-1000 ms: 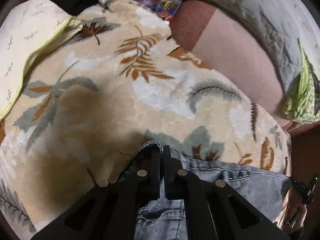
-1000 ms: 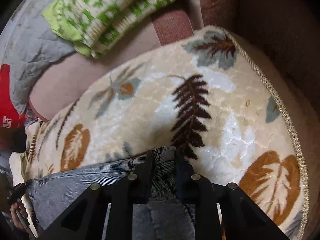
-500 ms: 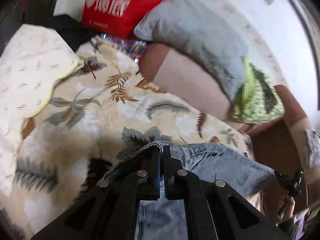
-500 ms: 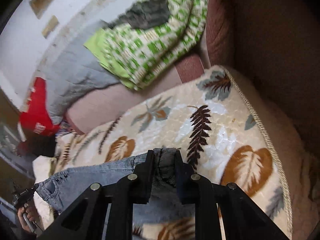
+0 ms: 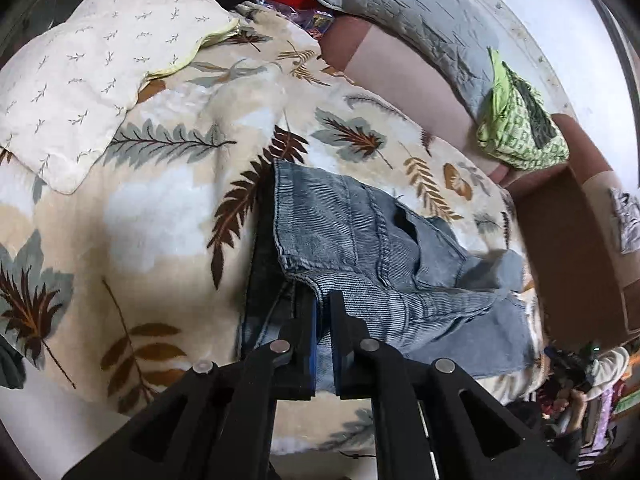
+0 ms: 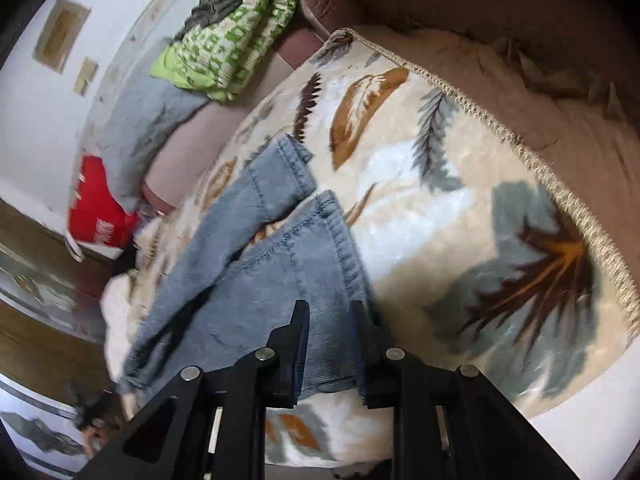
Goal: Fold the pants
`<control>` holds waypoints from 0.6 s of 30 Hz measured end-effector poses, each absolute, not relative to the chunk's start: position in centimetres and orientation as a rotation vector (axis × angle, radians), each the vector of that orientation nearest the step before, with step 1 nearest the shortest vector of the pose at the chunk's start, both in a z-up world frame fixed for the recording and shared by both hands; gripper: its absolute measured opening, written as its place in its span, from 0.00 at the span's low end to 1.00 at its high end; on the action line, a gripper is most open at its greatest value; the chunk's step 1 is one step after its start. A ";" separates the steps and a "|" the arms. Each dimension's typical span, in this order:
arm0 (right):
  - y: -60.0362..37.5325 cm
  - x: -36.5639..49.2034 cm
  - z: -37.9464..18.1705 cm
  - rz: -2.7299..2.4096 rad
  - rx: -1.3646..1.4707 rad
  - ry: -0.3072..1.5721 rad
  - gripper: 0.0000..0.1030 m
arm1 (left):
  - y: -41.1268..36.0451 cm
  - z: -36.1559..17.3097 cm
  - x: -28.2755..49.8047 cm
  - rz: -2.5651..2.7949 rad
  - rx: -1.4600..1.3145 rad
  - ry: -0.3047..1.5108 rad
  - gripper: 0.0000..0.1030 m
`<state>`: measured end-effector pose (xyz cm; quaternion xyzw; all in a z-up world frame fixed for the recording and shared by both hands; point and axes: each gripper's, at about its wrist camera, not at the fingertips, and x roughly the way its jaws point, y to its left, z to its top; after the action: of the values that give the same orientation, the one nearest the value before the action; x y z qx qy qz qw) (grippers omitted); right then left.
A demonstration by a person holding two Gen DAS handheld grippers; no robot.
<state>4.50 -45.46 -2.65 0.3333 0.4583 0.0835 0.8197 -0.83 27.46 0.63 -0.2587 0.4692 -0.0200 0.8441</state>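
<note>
The faded blue denim pants (image 5: 360, 248) are laid on the cream, leaf-patterned plush blanket (image 5: 168, 216) covering the sofa, presumably because a broad soft surface is needed for folding. The waistband end is seen in the left wrist view, the two hemmed legs in the right, one leg splayed apart from the other. The left gripper (image 5: 323, 320) is nearly closed, with a thin band of denim pinched between its fingers. The right gripper (image 6: 331, 336) is parted wider, straddling the leg hem; whether cloth is actually clamped cannot be told. Opposite ends are apparently held so the garment can be stretched flat.
</note>
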 end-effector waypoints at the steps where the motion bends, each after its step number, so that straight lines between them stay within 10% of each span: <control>1: -44.9 5.0 -2.3 0.187 0.702 0.973 0.24 | 27.3 0.6 -0.6 -0.040 -0.551 0.985 0.06; 3: -43.2 6.8 -1.4 0.209 0.662 0.981 0.35 | 27.1 0.9 -0.2 -0.042 -0.569 0.966 0.06; 6: -41.5 10.8 0.1 0.199 0.600 0.948 0.80 | 27.3 1.1 0.0 -0.039 -0.583 0.948 0.06; 13: -40.7 23.0 -3.2 0.076 0.489 1.065 0.81 | 28.5 0.2 0.3 -0.031 -0.605 0.960 0.06; 15: -40.4 24.0 -4.5 0.103 0.472 1.115 0.76 | 28.6 -0.1 0.6 -0.025 -0.607 0.964 0.06; 17: -39.1 24.5 -5.3 0.150 0.433 1.161 0.26 | 28.7 -0.3 1.0 -0.020 -0.608 0.966 0.06; 18: -38.8 24.5 -5.4 0.137 0.411 1.183 0.18 | 28.8 -0.3 1.2 -0.018 -0.610 0.967 0.06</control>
<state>24.54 -38.79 -5.43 0.1922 0.5531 0.0640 0.8081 1.20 28.77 -0.34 -0.2886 0.4578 -0.0084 0.8409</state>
